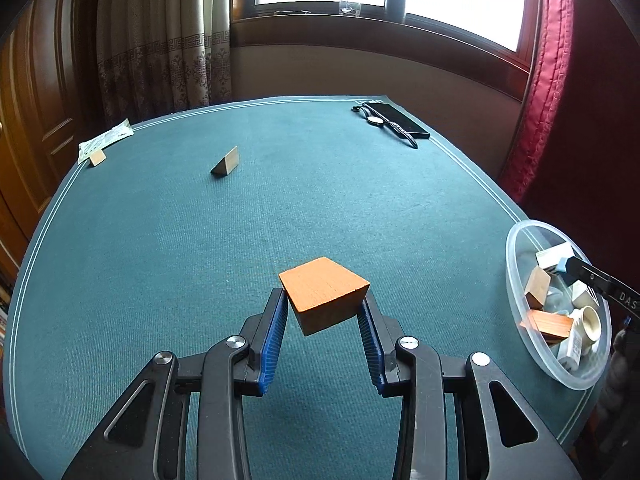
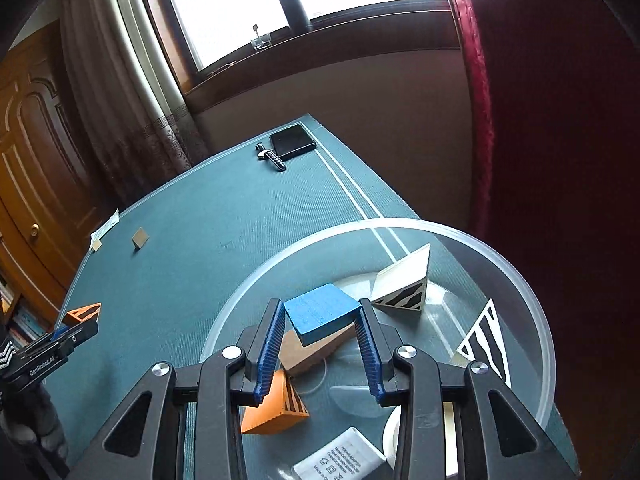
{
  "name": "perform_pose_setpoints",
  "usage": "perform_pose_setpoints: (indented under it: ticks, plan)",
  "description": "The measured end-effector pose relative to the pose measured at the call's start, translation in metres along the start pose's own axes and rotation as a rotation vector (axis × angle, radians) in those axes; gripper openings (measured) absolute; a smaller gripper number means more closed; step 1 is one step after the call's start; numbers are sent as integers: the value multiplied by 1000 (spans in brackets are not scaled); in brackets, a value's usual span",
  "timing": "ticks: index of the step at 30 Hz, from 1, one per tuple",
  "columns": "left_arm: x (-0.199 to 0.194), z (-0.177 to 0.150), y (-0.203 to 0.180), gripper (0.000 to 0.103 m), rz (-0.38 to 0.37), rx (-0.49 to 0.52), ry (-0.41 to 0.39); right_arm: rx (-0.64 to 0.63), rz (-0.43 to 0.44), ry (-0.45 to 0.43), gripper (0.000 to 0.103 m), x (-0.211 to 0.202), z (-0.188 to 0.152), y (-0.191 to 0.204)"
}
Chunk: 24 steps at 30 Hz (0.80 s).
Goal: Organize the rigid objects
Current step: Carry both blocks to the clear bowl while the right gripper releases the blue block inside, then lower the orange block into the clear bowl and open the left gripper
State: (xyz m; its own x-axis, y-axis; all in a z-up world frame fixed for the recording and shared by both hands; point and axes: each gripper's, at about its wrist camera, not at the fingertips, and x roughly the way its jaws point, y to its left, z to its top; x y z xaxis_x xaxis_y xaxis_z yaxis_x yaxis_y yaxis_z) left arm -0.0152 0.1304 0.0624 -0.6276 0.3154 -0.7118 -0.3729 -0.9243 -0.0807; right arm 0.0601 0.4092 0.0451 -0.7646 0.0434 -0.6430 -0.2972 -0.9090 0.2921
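Note:
My left gripper [image 1: 325, 298] is shut on an orange wooden block [image 1: 324, 294] and holds it above the green table mat [image 1: 320, 184]. My right gripper [image 2: 322, 320] is shut on a blue wooden block [image 2: 322, 314] over the clear plastic bowl [image 2: 536, 312]. The bowl also shows at the right edge of the left wrist view [image 1: 516, 292]. It holds an orange wedge [image 2: 276, 408], a tan block [image 2: 308, 350], white zebra-striped wedges [image 2: 404, 284] and a white labelled box [image 2: 340, 460]. Two wooden wedges lie far off on the mat [image 1: 226, 162] [image 1: 97, 158].
A black phone [image 1: 400, 119] and a wristwatch [image 1: 378, 120] lie at the mat's far right corner. A paper slip [image 1: 106, 142] lies at the far left edge. A red curtain [image 1: 580, 100] hangs on the right; a window sill is behind.

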Motion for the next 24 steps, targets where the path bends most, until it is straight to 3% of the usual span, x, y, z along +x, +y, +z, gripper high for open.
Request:
perform_pose_setpoints:
  ticks: [4,14,24]
  plan:
    - [0,2,-17,37,-25,28,0,24,-19,-37,55,-5,1,-6]
    - [1,6,-70,37,-112,127,2,50,-49,-63,56,-6,1,-15]
    - [5,9,-133,37,-256,249,12,63,-49,-86,59,-10,4,-19]
